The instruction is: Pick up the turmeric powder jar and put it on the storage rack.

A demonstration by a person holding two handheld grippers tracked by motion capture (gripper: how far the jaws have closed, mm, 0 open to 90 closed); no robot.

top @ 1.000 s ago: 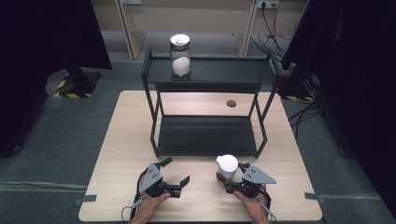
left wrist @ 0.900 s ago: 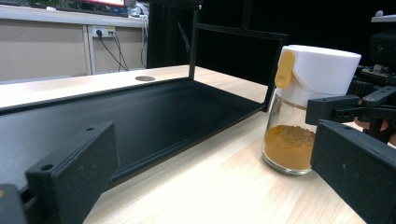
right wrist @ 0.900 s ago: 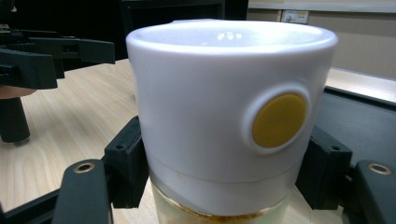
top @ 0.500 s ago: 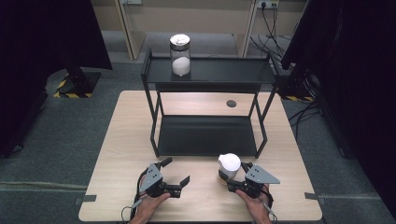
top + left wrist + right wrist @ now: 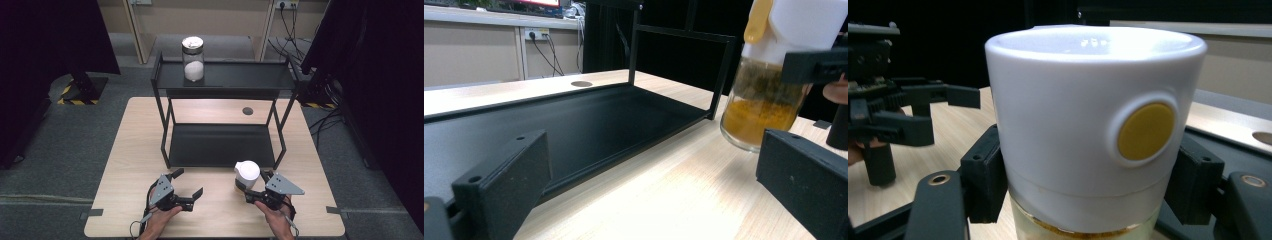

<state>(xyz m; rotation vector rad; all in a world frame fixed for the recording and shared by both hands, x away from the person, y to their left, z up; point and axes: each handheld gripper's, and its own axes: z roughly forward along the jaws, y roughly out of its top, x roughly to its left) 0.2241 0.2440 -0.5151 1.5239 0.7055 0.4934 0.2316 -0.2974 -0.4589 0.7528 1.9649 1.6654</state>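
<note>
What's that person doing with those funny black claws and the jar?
A person holds a claw-like gripper in each hand. The right gripper is clamped on a glass spice jar with a white lid and yellow powder inside, near the front of the black two-level shelf. The left gripper sits open, holding nothing. Another glass jar stands on the top shelf.

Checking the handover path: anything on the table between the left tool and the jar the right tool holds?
Nothing. In the high view, bare wooden table separates the open left tool from the white-lidded jar gripped by the right tool.
</note>
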